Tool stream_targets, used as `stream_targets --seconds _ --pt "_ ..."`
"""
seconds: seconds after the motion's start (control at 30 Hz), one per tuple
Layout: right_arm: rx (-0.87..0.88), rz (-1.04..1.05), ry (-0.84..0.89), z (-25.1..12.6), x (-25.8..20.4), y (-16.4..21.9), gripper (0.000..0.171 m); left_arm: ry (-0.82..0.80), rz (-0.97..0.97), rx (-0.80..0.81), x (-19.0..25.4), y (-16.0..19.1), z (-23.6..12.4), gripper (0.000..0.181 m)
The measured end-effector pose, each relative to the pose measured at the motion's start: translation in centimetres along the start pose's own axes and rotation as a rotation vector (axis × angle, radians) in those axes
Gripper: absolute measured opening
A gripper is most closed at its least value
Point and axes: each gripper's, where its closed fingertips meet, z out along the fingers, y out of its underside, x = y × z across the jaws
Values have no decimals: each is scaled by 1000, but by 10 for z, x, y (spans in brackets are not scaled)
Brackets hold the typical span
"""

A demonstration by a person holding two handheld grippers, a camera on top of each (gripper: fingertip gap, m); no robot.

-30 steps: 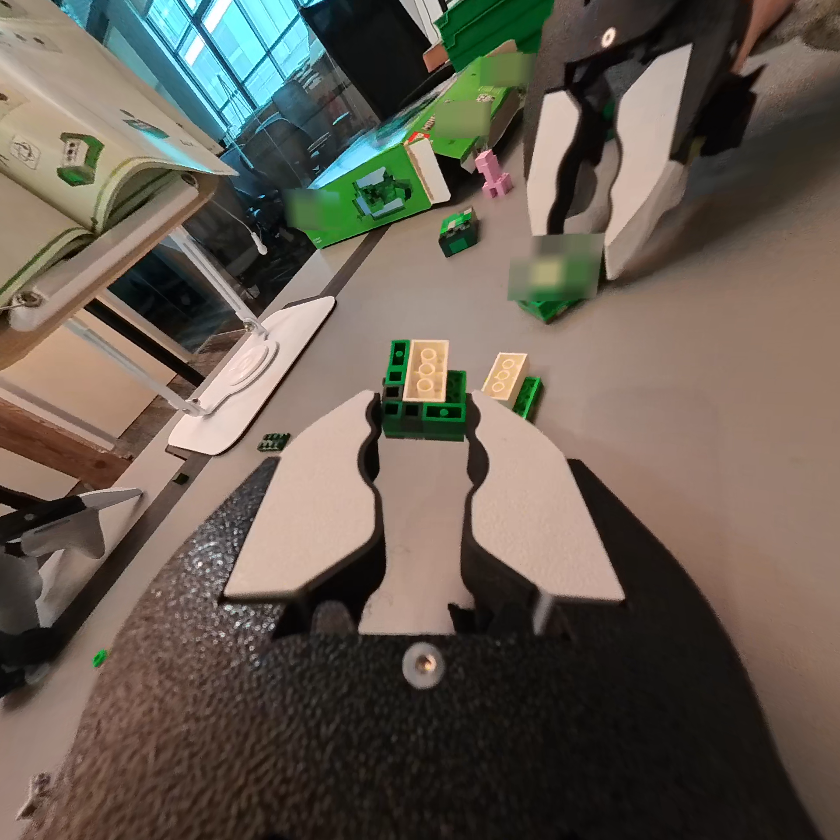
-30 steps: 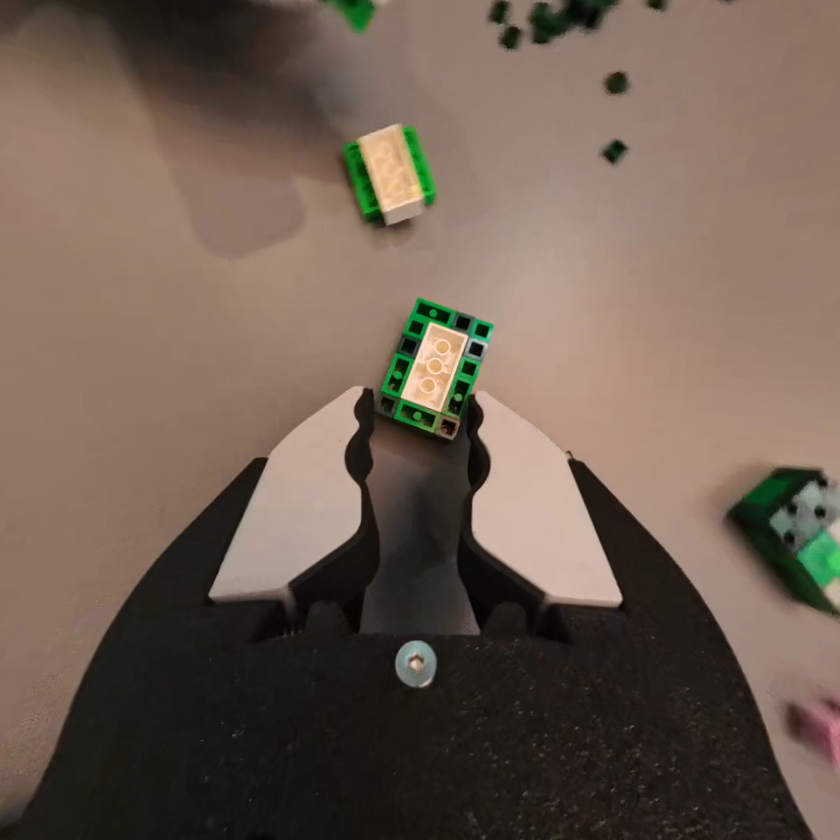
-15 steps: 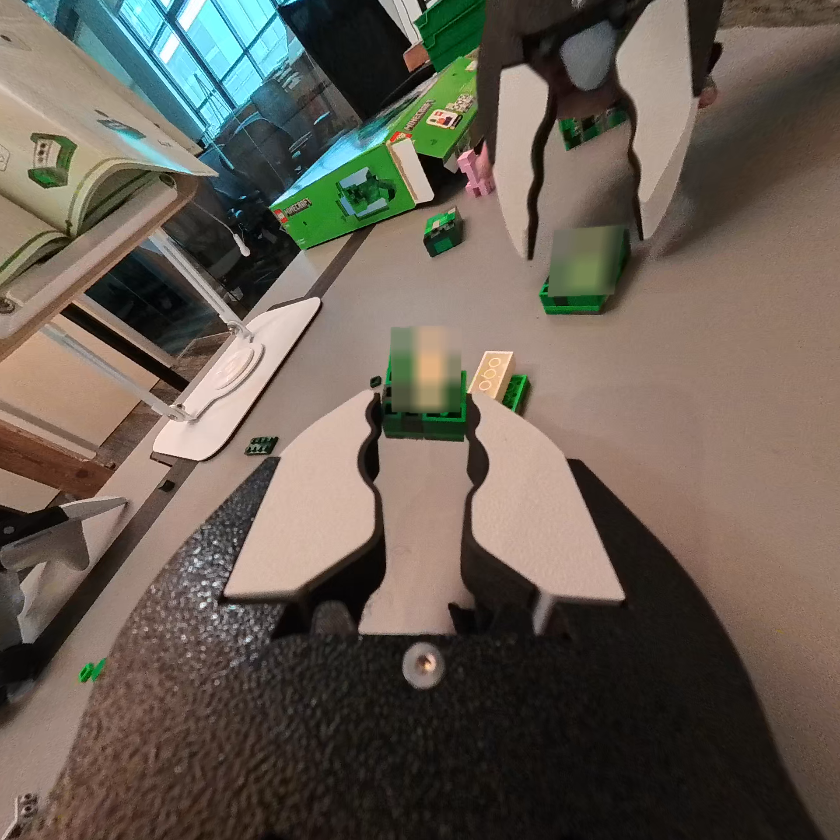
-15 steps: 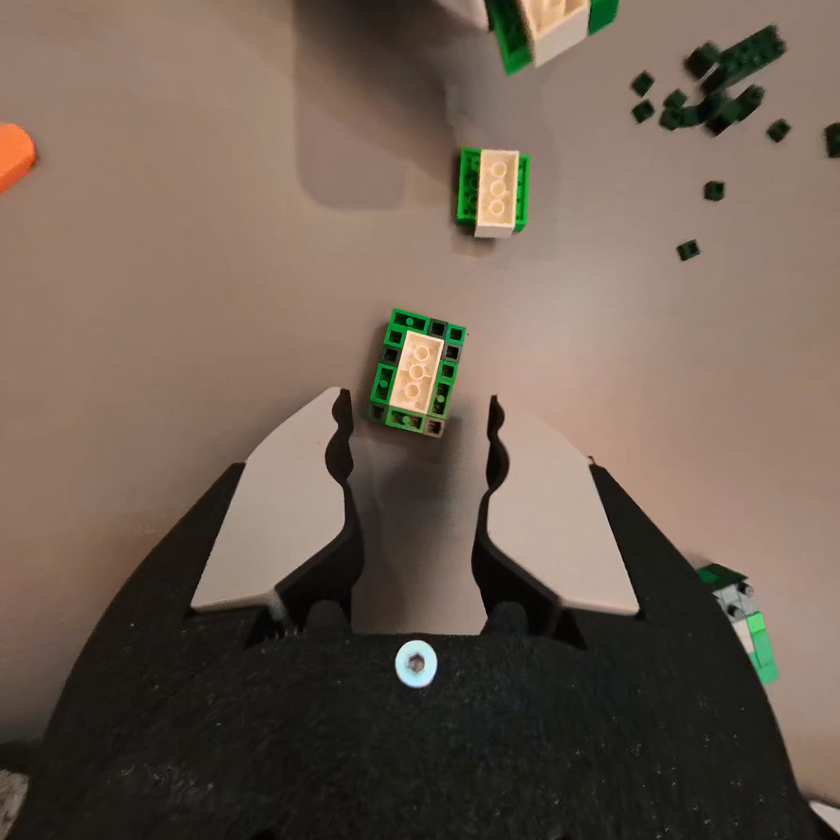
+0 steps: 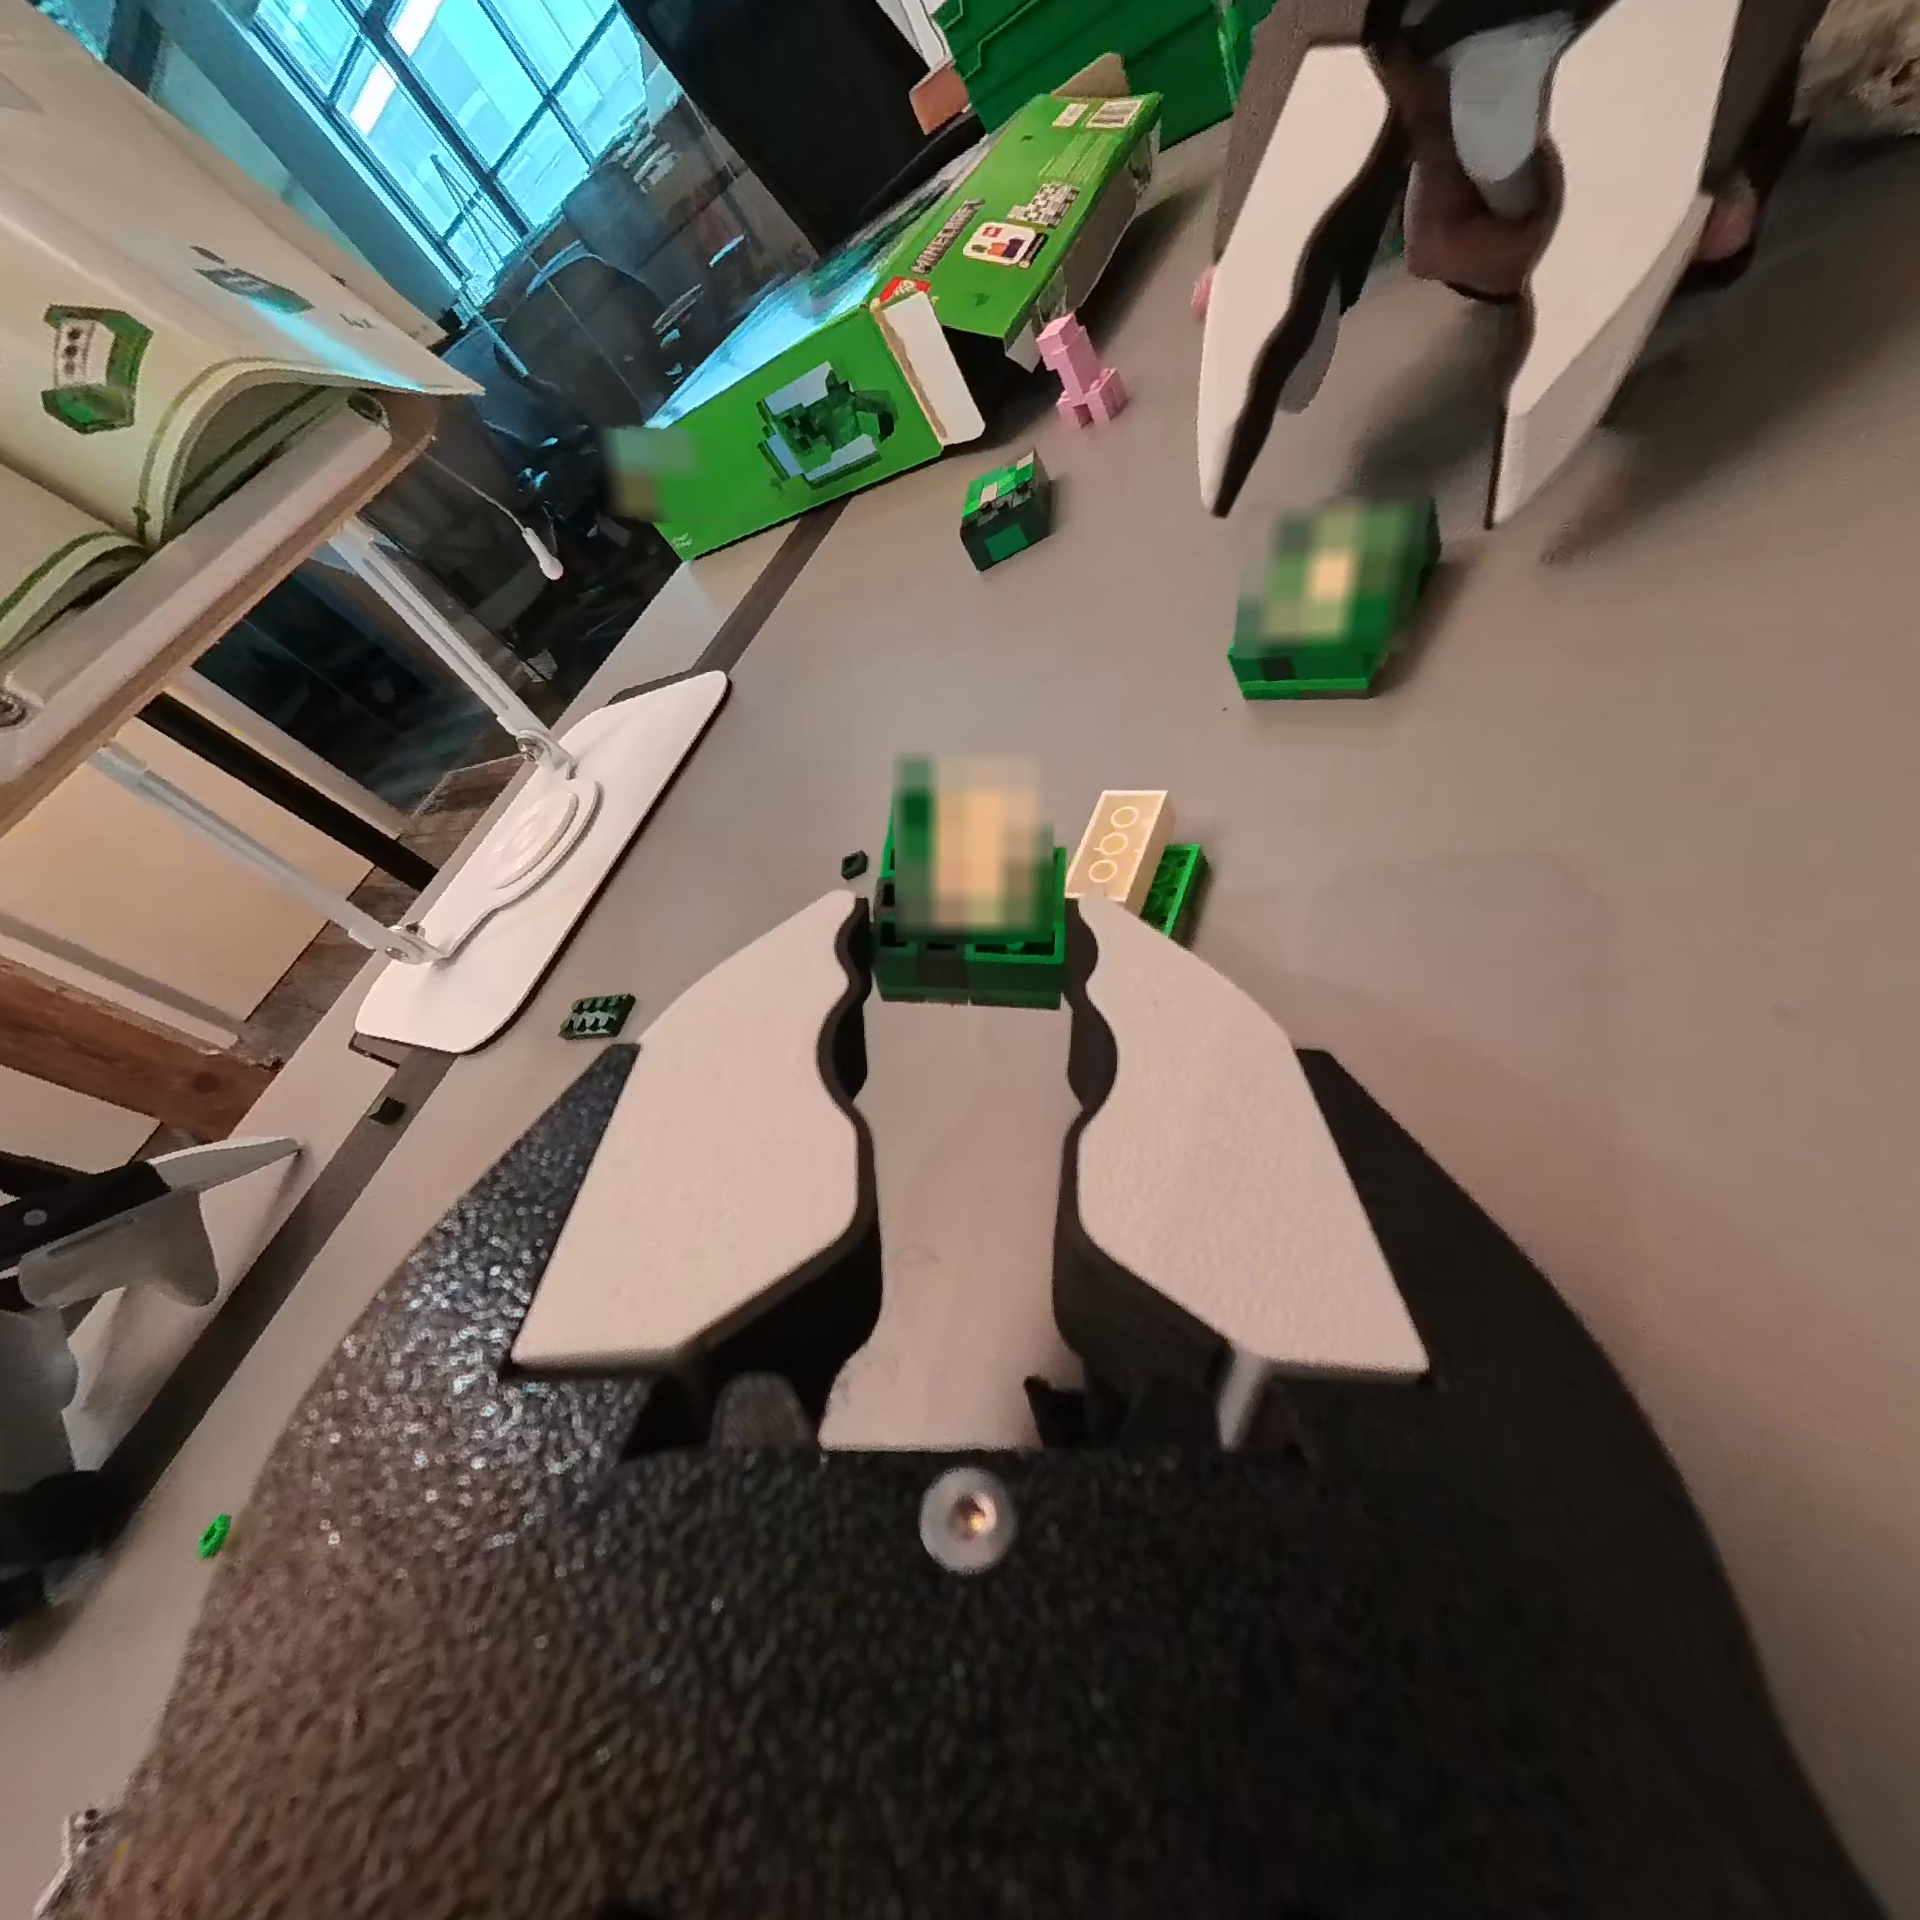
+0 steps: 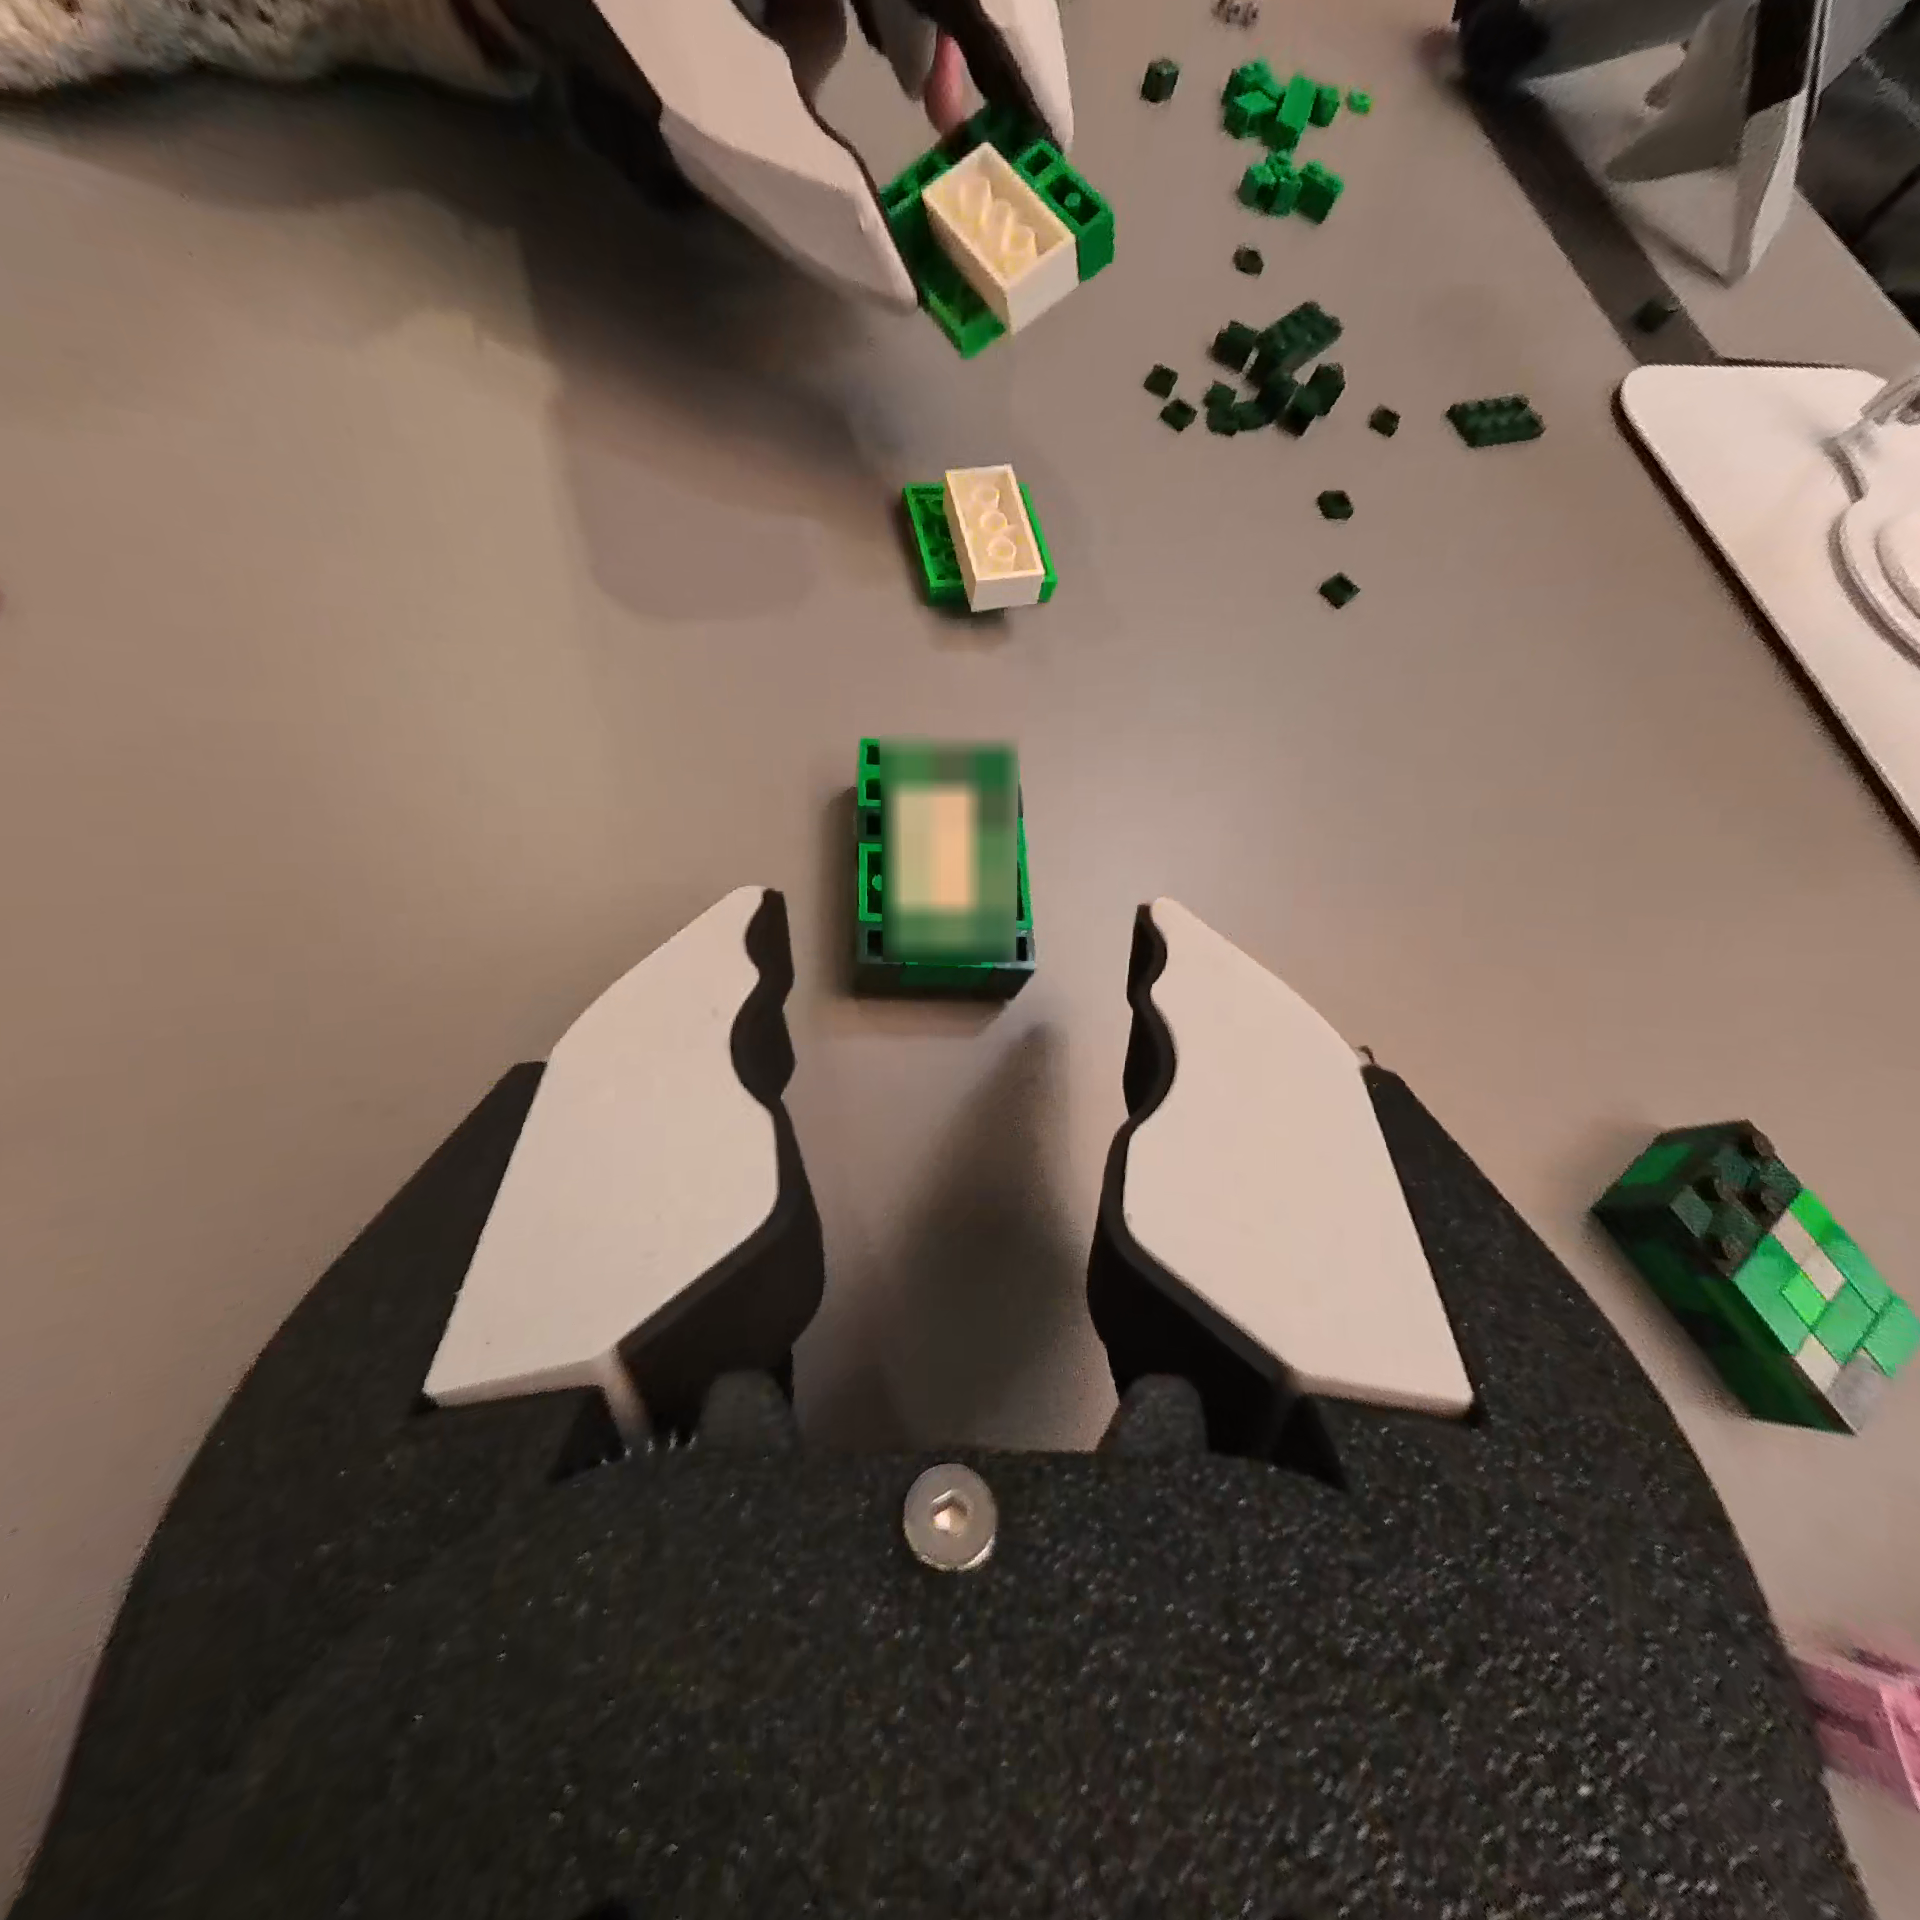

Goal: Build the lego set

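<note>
My left gripper [image 5: 966,930] is shut on a green lego block with a cream brick in it [image 5: 971,971] and holds it a little above the grey table [image 5: 1558,1039]. In the right wrist view this gripper [image 6: 966,156] and its block [image 6: 997,234] are at the top. My right gripper [image 6: 956,909] is open and empty. A second green and cream block [image 6: 940,971] lies flat on the table just ahead of its tips. In the left wrist view the right gripper [image 5: 1361,499] hangs over that block [image 5: 1309,665]. A small green plate with a cream brick [image 6: 982,540] lies between the two blocks.
Loose dark green pieces [image 6: 1268,374] are scattered at the far right. A green cube build [image 6: 1766,1278] lies right of my right gripper. A white stand base [image 5: 540,862], an open booklet [image 5: 125,364], a green box [image 5: 831,416] and a pink figure [image 5: 1081,374] line the table edge. The grippers' ends are close to 15 cm from one another.
My right gripper has opened, let go of its green block and pulled back; the block now lies on the table. My left gripper still holds its block.
</note>
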Motion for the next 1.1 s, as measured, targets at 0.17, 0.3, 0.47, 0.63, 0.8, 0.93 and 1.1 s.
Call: stream_targets --seconds 0.17,0.3,0.47,0.63,0.8,0.93,1.1 --pt "6 -15 -24 1 0 1 56 68 -6 -14 11 0 0 35" --pt "57 -3 -58 -3 -1 -4 56 157 -34 4 27 -8 -2 35" --pt "46 -43 -63 -2 -5 -2 56 272 -99 11 44 -17 -2 35" --pt "26 -99 -46 0 -6 1 51 305 -79 -38 53 -12 0 35" --pt "30 -89 29 -3 8 4 45 295 -53 -62 55 -10 2 35" --pt "44 -89 16 -5 6 3 45 281 -32 -80 56 -7 4 35" --pt "147 -72 -36 -15 2 -7 45 276 -50 -58 53 -10 3 35"
